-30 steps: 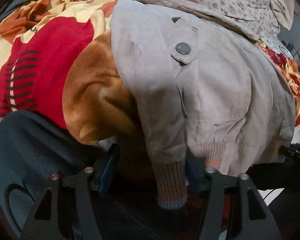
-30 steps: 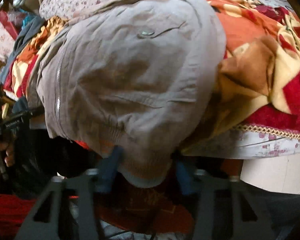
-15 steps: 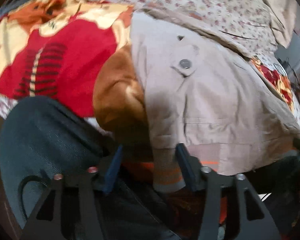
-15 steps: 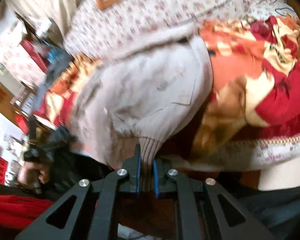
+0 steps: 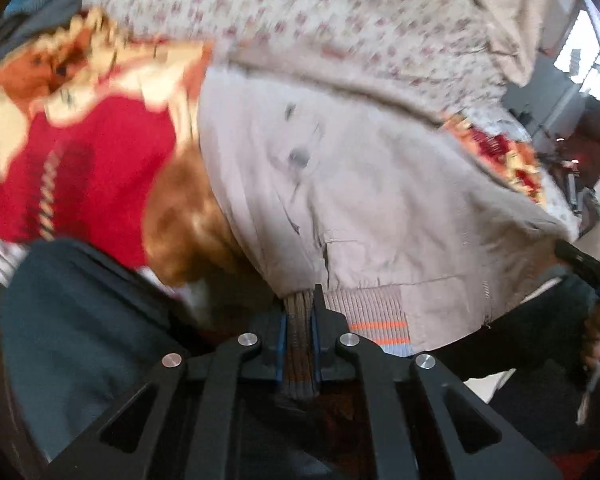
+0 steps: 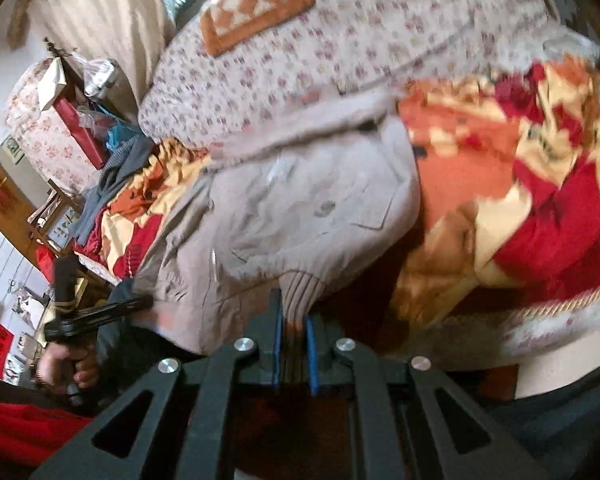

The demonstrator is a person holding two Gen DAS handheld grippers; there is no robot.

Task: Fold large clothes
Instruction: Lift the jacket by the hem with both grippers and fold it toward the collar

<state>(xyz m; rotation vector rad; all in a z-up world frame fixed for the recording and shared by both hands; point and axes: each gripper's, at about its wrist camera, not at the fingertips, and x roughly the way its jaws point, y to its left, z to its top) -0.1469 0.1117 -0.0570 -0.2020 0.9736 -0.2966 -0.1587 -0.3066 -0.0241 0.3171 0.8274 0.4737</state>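
Both views are blurred by motion, so small details are hard to read. The left gripper (image 5: pixel 300 322) is closed on a ribbed cuff (image 5: pixel 298 344) of the beige jacket (image 5: pixel 372 208); its jaws have just been closing, and the cuff is pressed between the blue pads (image 5: pixel 281 344). The cuff end hangs below the pads and goes into shadow. The right gripper (image 6: pixel 294 342) is also closed, on the other ribbed cuff (image 6: pixel 302 288) of the jacket (image 6: pixel 300 208); only a thin strip of fabric shows between its pads, and what is under them is too dark to make out. The jacket lies on a bed, over a red and orange blanket (image 5: pixel 80 168), with its lower hem toward the cameras and hanging a little over the bed edge. Its upper part is cut by a fold, and the collar cannot be seen clearly. A round button (image 5: pixel 299 157) on the chest flap is only a grey smear in the left view. Behind the jacket is a flowered sheet (image 6: pixel 284 56) with an orange checked mat (image 6: pixel 256 4) on it. In the right view the person's left hand (image 6: pixel 66 368) holds the handle of the other tool at the left edge. A dark trouser leg (image 5: pixel 80 332) fills the lower left of the left view. At the right edge of that view a second person (image 5: pixel 596 136) is partly cut off. No writing or brand can be read anywhere.
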